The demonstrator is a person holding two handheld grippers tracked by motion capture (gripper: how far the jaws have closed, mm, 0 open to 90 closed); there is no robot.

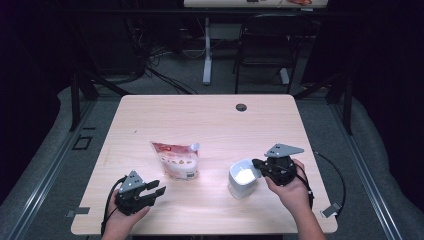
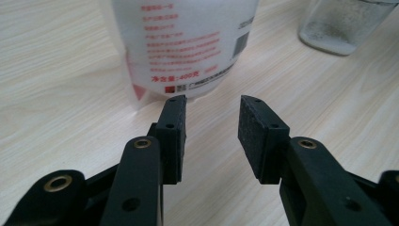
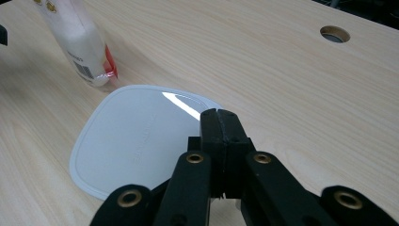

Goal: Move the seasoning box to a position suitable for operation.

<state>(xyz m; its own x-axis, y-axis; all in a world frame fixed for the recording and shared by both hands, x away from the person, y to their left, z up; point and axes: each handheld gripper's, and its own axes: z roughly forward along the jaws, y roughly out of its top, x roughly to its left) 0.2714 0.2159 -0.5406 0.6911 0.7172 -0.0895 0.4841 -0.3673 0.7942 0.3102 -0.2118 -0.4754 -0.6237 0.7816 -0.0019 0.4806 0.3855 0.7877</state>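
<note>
Lid [image 3: 141,141] of the white container [image 1: 241,186] sits pinched at its edge between the closed jaws of the right gripper [image 3: 220,117], spreading out toward ten o'clock from the jaw tips in the right gripper view. Across the table [image 1: 200,115], the container stands at about three o'clock from the pouch [image 1: 176,160]. Left gripper [image 2: 211,106] rests with jaws apart and nothing between them, the pouch just ahead at twelve o'clock, not touching.
</note>
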